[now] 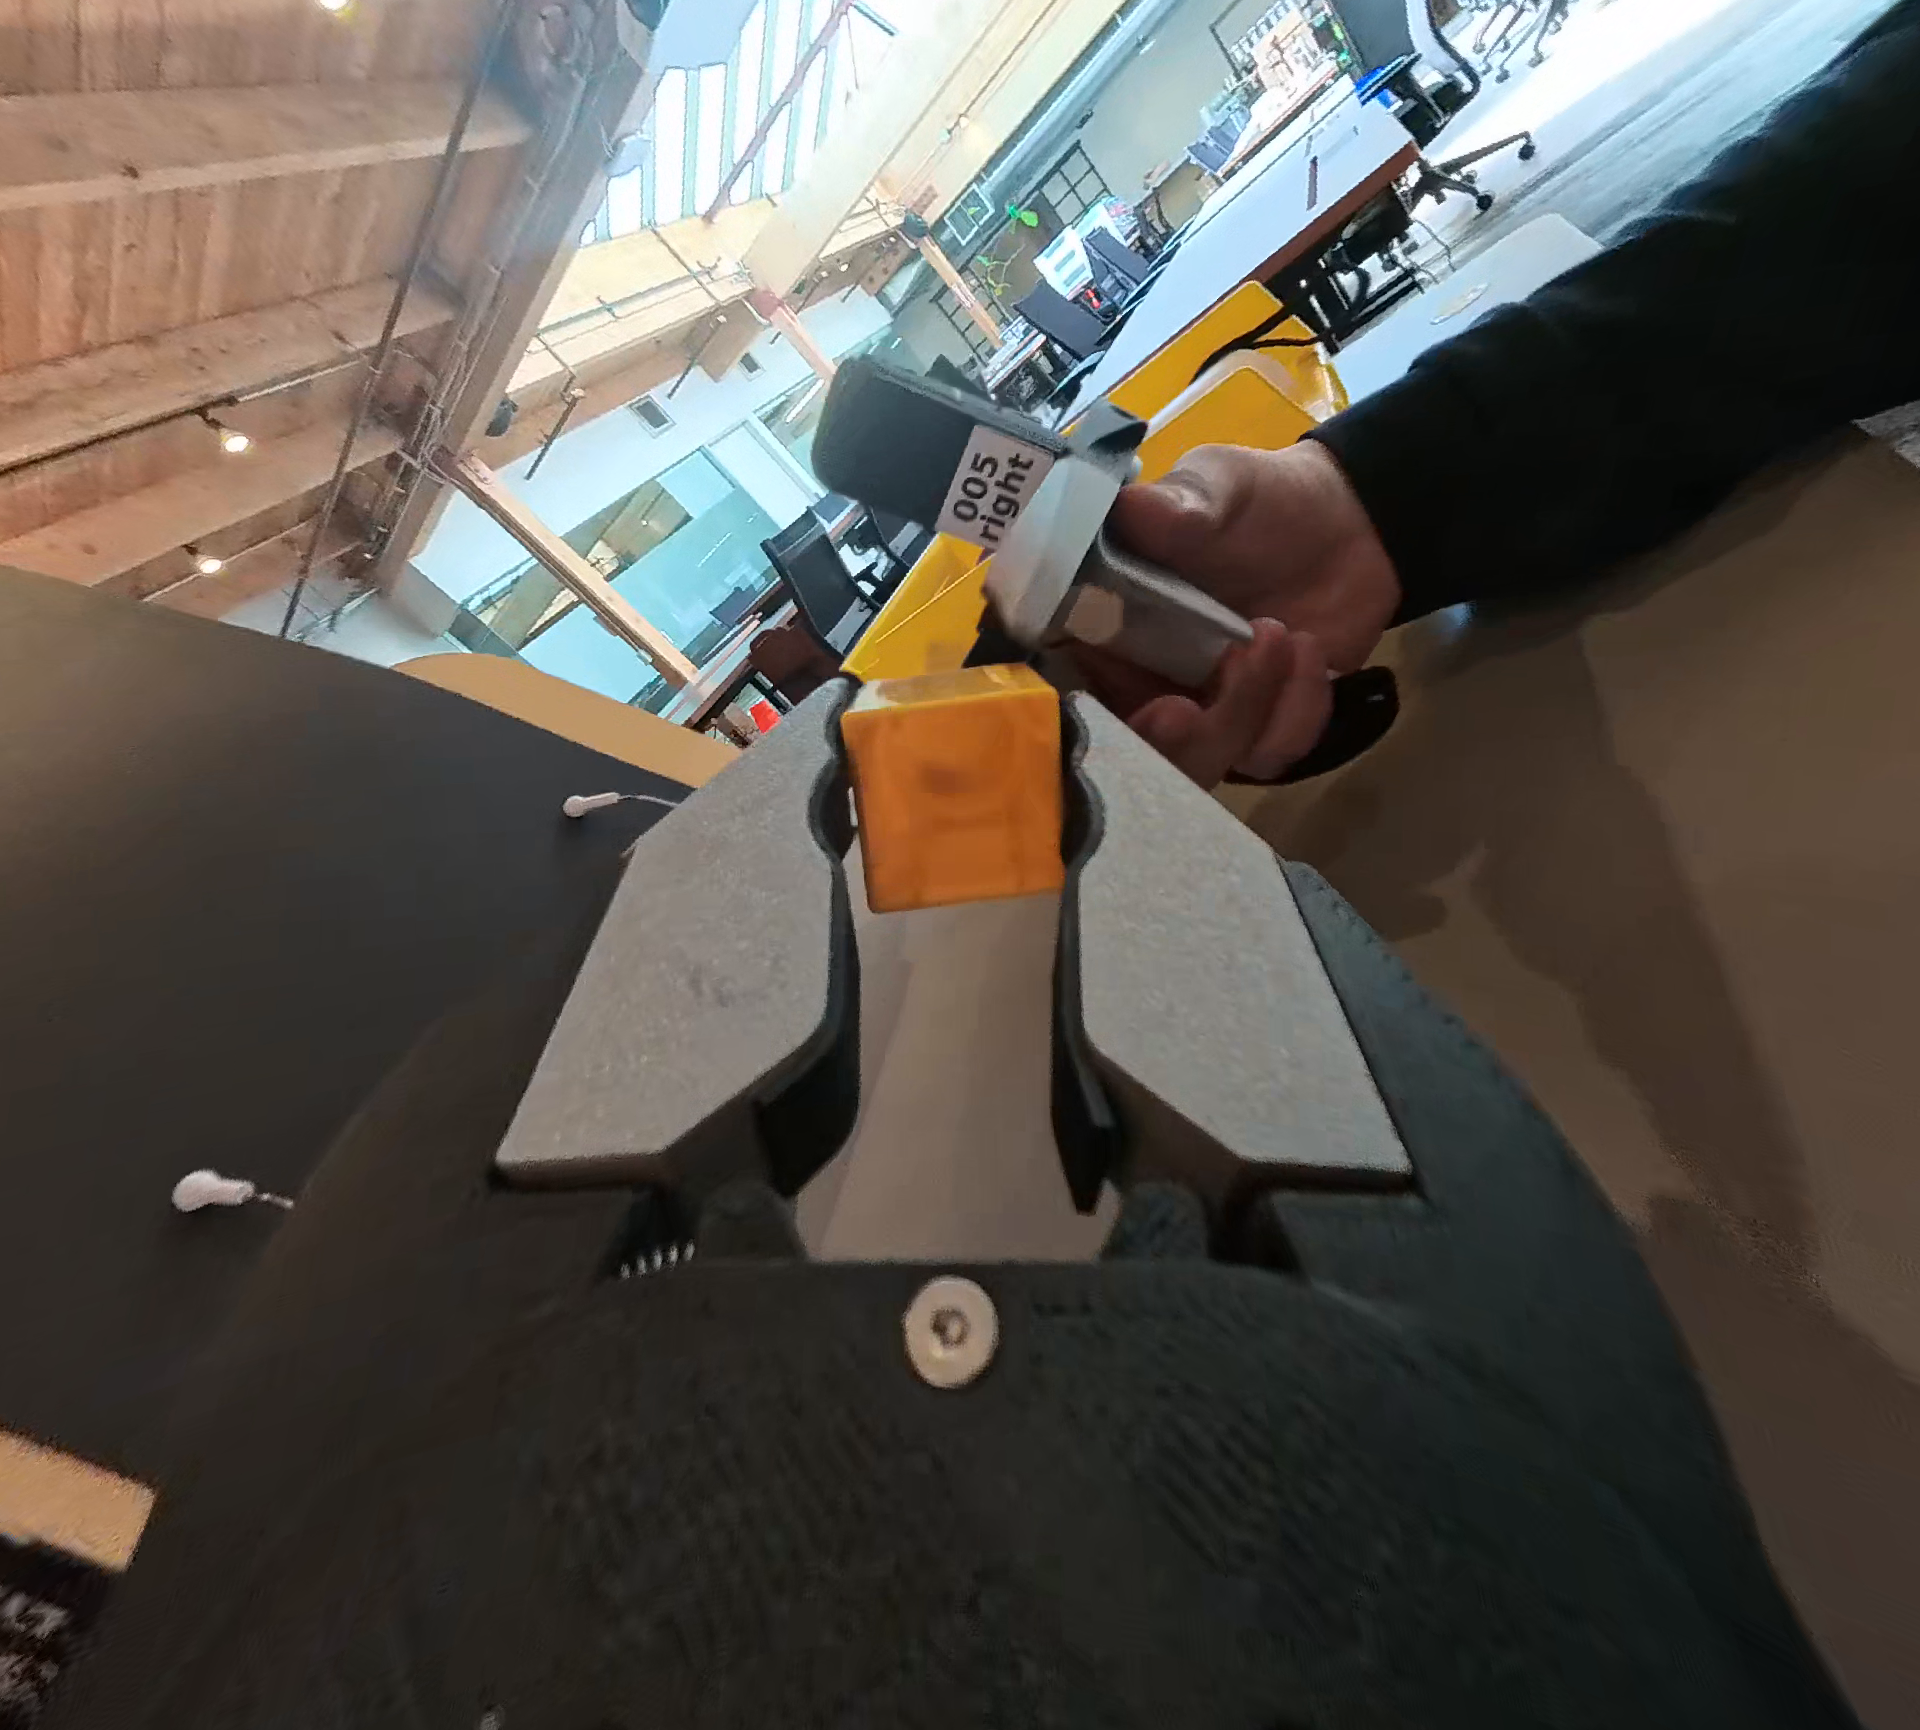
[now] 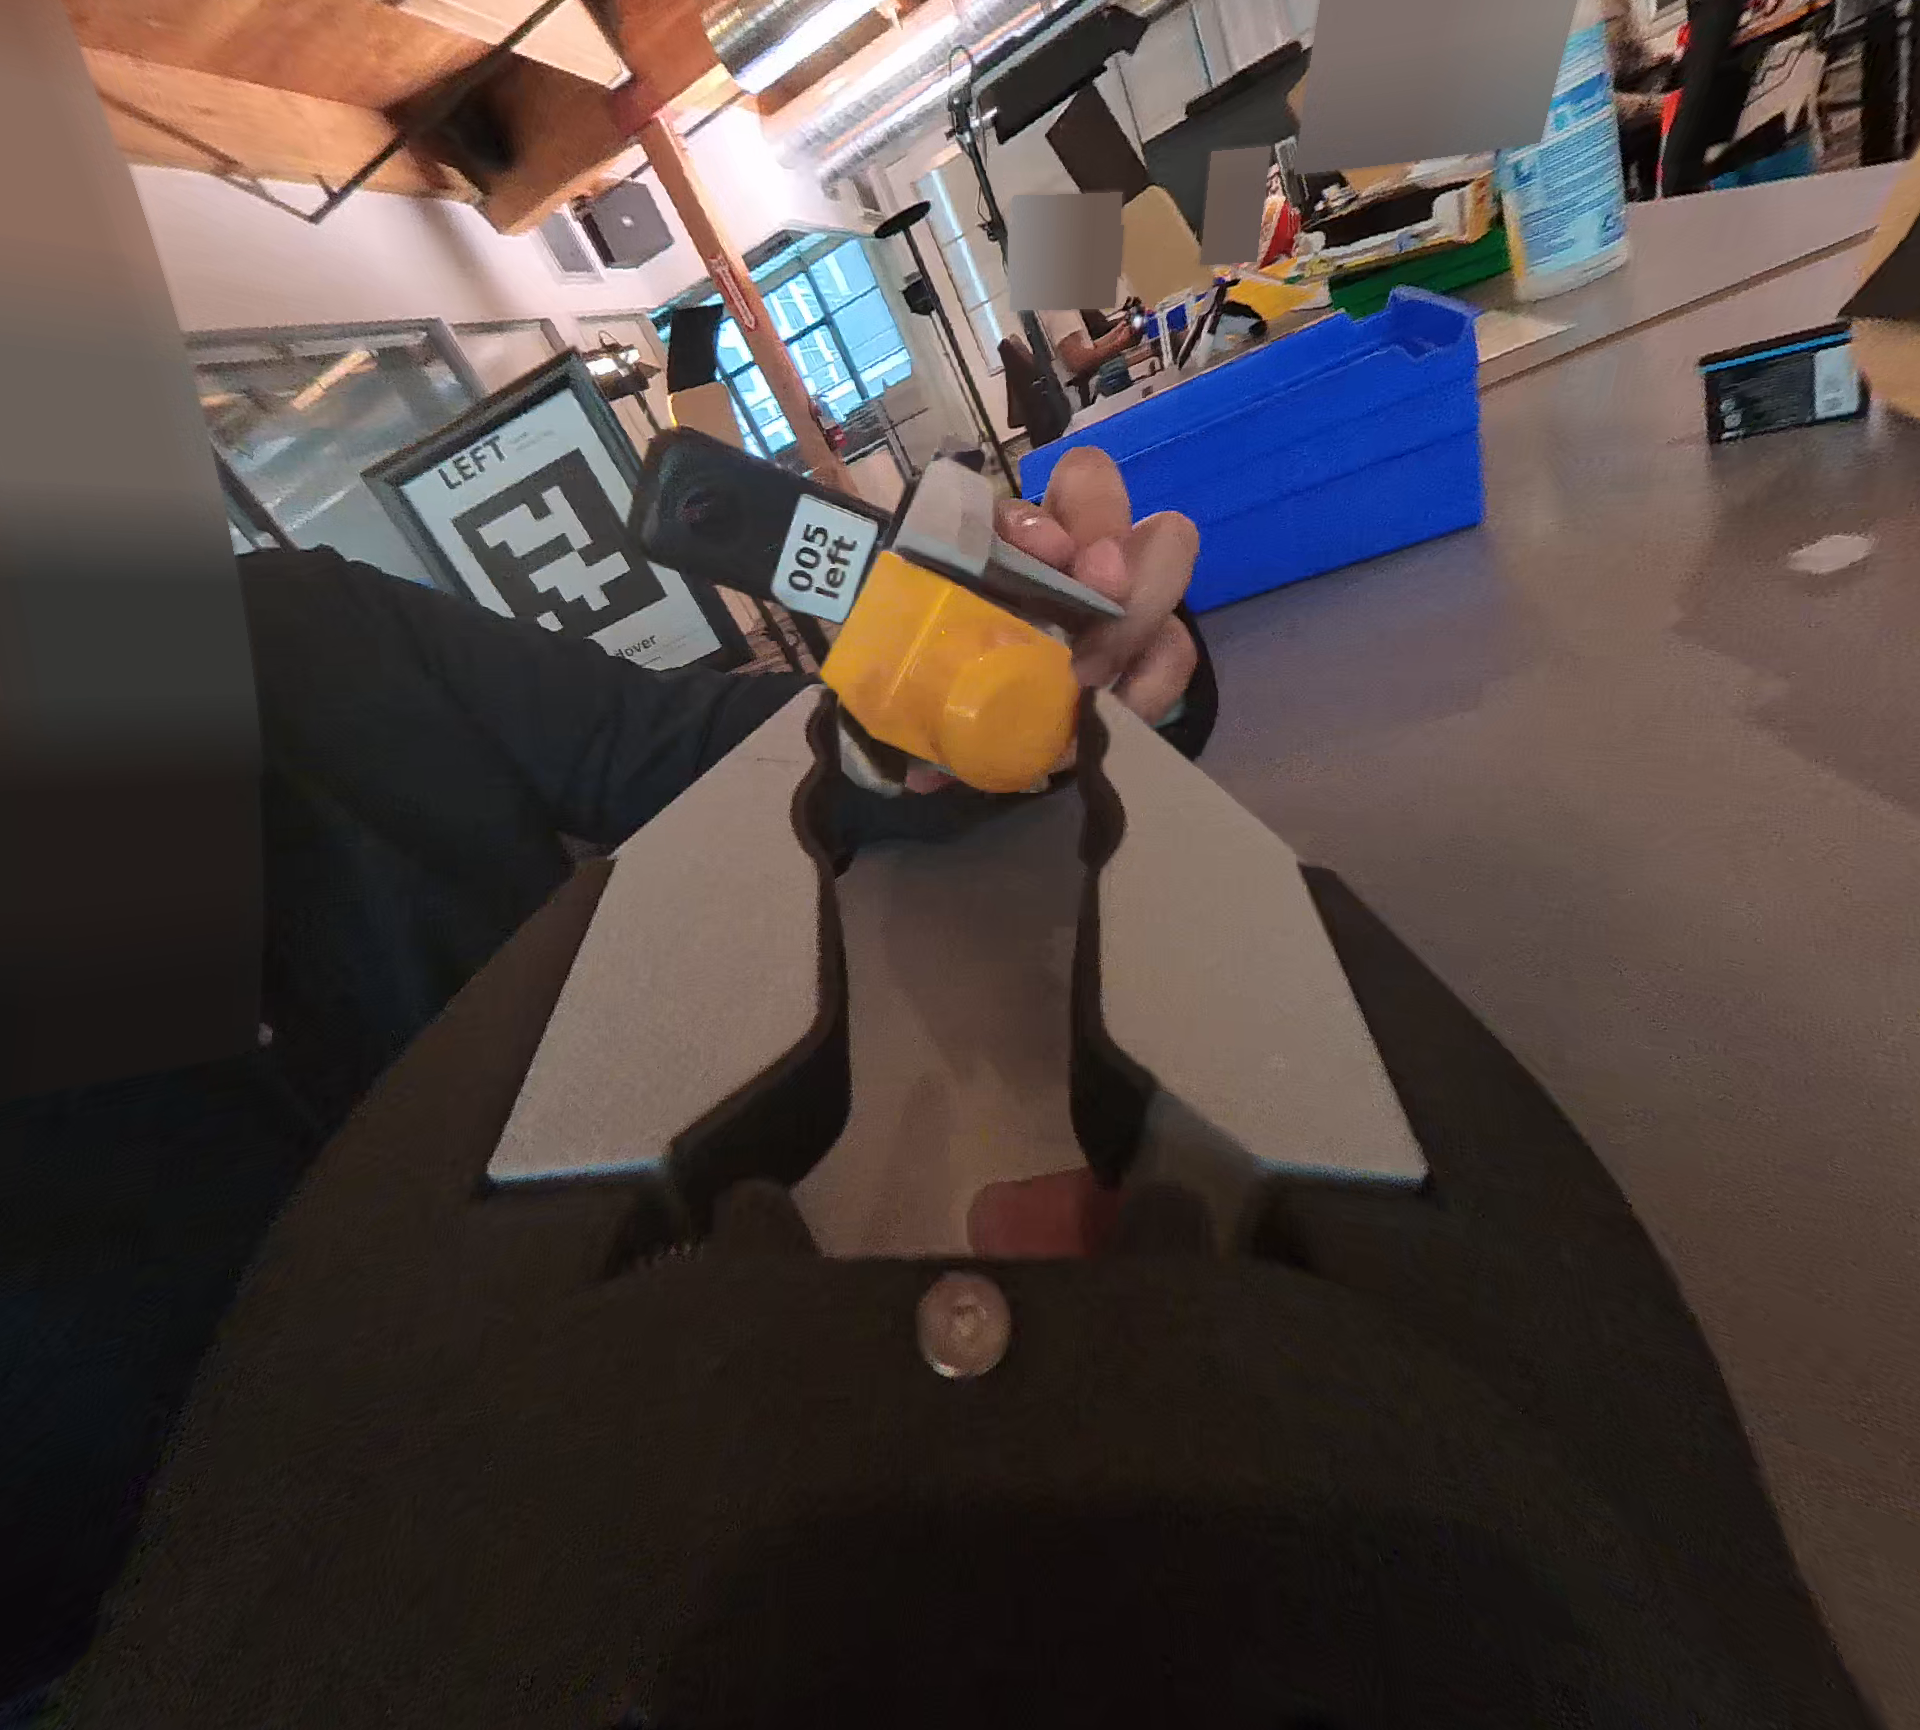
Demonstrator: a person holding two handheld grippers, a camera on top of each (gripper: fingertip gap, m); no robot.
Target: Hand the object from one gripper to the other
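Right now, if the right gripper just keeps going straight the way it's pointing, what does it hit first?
The yellow block held by the left gripper. It sits right at the open tips of the right gripper, round end facing them, so it would likely slide between the fingers; the exact gap is hard to judge.

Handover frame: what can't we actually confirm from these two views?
- Right tongs contact with the yellow block: right wrist view shows its fingertips either side of the round end; a grip cannot be confirmed.
- Right tongs' fingers in the left wrist view: hidden behind the block and the left tongs.
- Block's far faces: covered by the left tongs.
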